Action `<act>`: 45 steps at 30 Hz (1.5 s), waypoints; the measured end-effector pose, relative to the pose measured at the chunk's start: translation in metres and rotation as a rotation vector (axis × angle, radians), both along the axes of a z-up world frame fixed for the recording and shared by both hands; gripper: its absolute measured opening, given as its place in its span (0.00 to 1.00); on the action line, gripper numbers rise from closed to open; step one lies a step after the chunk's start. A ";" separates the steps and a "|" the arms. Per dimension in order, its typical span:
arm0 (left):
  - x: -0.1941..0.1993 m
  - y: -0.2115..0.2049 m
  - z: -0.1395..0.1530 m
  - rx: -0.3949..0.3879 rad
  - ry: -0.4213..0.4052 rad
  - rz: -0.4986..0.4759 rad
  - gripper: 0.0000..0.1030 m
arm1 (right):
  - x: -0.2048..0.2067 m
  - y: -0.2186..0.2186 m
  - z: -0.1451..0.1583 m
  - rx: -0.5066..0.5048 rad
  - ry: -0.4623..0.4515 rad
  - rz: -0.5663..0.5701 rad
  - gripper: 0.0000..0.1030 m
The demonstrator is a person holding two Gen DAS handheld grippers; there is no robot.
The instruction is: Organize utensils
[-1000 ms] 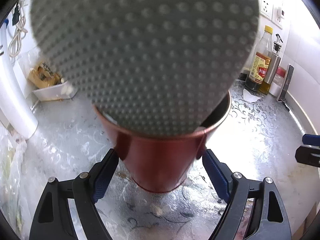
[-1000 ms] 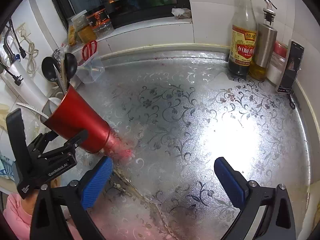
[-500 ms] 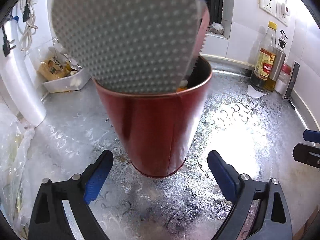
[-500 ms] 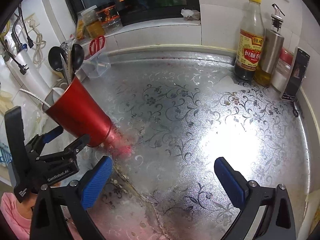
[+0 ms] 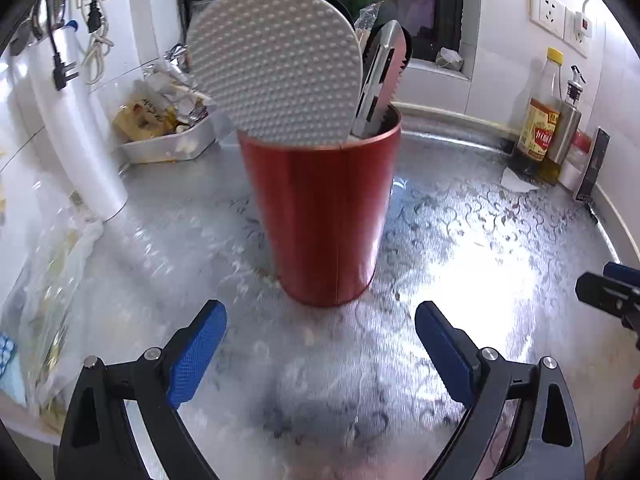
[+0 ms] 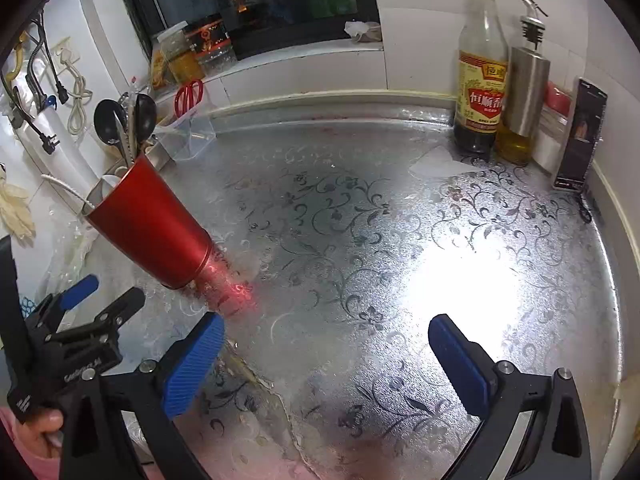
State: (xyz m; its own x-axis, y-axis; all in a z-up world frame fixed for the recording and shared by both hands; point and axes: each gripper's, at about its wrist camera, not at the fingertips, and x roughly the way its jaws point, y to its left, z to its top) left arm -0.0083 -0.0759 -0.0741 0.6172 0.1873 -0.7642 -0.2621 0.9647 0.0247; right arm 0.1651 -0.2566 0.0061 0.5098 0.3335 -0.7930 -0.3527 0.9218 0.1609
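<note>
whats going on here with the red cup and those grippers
A person is tidying utensils on a silver floral-patterned counter with a handheld gripper in each hand. The tall red metal cup stands upright on the counter, holding a white dimpled rice paddle, metal tongs and black spoons. The left gripper sits just short of the cup with its jaws open and nothing between them. The right gripper hovers open and empty over bare counter.
</note>
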 end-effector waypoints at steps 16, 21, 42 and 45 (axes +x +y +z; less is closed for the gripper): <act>-0.044 -0.002 0.007 0.053 0.014 -0.047 0.93 | -0.058 0.005 -0.004 -0.030 -0.066 -0.045 1.00; -0.064 0.006 0.012 0.097 0.001 -0.075 0.93 | -0.085 0.007 0.003 -0.041 -0.096 -0.120 1.00; -0.109 0.031 0.020 0.090 -0.047 -0.180 0.93 | -0.163 0.021 0.021 -0.083 -0.172 -0.332 1.00; -0.110 0.034 0.018 0.084 -0.051 -0.186 0.93 | -0.168 0.024 0.023 -0.088 -0.184 -0.345 1.00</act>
